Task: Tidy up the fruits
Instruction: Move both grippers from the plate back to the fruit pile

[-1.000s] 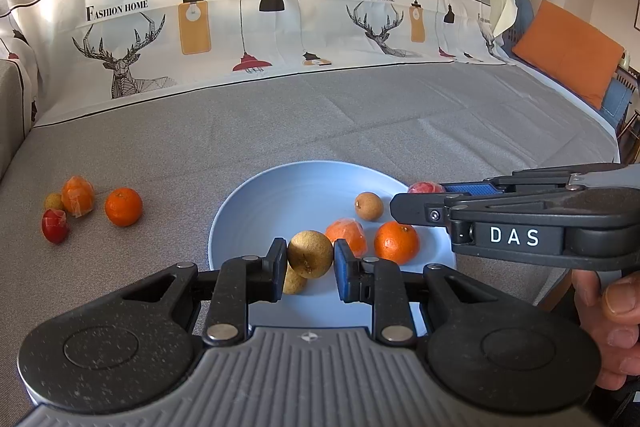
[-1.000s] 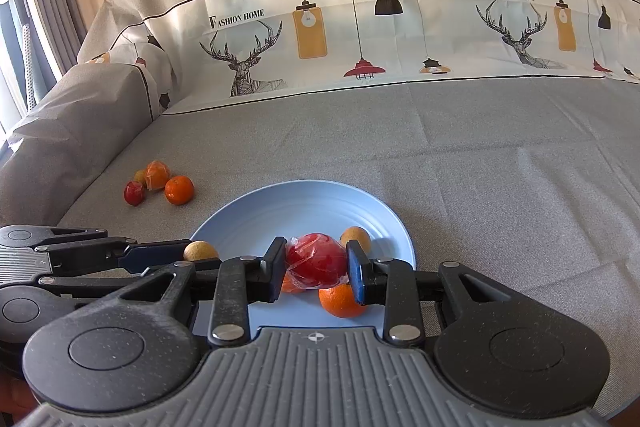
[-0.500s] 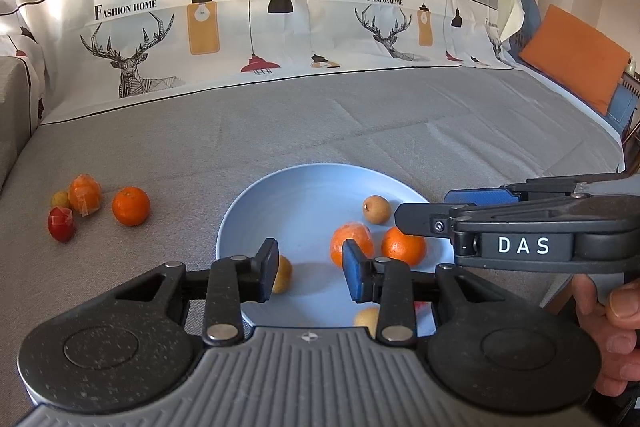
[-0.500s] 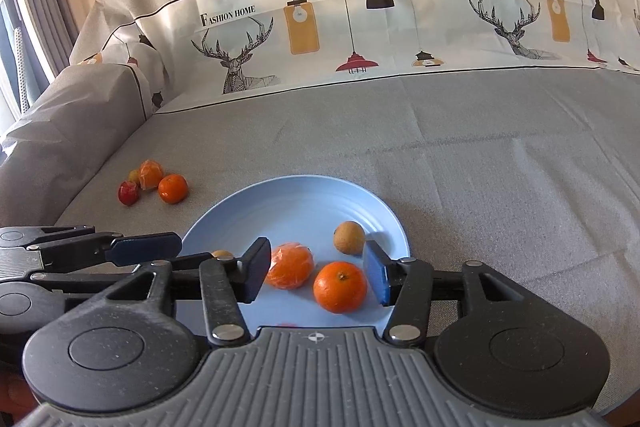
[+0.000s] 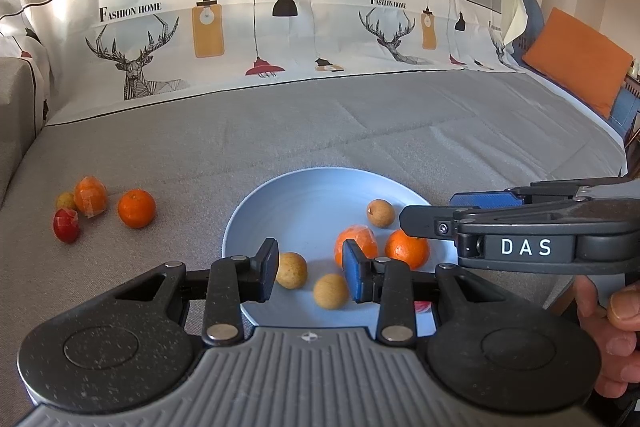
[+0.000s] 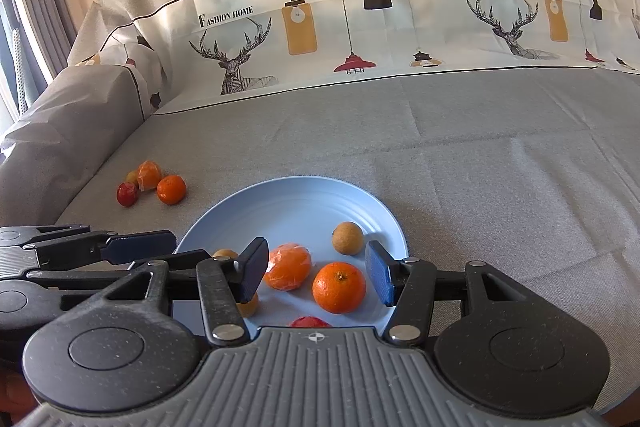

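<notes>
While angled downward, both empty grippers, left gripper (image 5: pixel 308 269) and right gripper (image 6: pixel 318 273), hover over plate (image 5: pixel 304 195).

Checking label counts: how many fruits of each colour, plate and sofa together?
Orange fruits: 4
Tan or yellowish fruits: 4
Red fruits: 2
Total: 10
</notes>
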Demonstrator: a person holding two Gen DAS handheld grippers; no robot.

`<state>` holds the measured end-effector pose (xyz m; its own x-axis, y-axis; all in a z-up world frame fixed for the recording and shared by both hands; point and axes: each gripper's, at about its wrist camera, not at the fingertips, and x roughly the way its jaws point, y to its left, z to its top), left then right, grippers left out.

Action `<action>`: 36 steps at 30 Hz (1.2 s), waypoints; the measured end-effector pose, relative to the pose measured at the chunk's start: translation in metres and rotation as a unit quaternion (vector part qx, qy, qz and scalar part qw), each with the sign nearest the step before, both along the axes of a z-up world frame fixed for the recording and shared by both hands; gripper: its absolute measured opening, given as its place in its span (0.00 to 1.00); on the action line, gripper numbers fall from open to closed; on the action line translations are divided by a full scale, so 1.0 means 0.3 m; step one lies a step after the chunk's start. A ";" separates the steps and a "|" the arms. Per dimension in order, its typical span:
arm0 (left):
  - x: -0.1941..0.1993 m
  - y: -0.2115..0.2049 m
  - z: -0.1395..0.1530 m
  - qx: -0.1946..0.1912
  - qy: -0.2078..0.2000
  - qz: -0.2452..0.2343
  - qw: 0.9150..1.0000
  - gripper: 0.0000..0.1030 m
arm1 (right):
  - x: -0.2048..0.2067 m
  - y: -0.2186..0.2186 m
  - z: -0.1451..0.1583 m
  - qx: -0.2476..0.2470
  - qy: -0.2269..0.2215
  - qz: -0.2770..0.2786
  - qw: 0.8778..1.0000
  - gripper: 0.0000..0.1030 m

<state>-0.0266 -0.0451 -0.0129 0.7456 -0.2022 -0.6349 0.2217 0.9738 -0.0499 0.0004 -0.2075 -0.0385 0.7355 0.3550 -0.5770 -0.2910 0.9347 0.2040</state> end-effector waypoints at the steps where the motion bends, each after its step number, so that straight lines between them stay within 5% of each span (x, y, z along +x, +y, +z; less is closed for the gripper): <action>1: -0.001 0.000 0.001 0.000 0.000 0.000 1.000 0.38 | 0.000 0.000 0.000 0.000 0.000 0.000 1.000 0.54; 14: 0.000 0.025 0.025 -0.015 -0.012 0.014 1.000 0.17 | 0.002 0.009 0.017 0.006 -0.011 -0.008 1.000 0.54; 19: 0.017 0.060 0.039 -0.031 -0.015 0.035 0.999 0.17 | 0.002 0.020 0.027 0.007 -0.021 -0.011 1.000 0.35; 25: 0.060 0.156 0.054 -0.068 -0.007 0.092 0.993 0.17 | 0.013 0.044 0.041 0.017 -0.028 -0.011 0.999 0.24; 28: 0.084 0.238 0.056 -0.111 0.012 0.135 0.985 0.17 | 0.022 0.067 0.052 0.024 -0.032 -0.004 0.999 0.20; 32: 0.091 0.392 0.072 -0.181 0.018 0.200 0.963 0.17 | 0.043 0.107 0.072 0.036 -0.035 0.009 0.999 0.18; 36: 0.138 0.494 0.068 -0.181 0.033 0.252 0.950 0.17 | 0.086 0.165 0.095 0.060 -0.028 0.032 0.997 0.18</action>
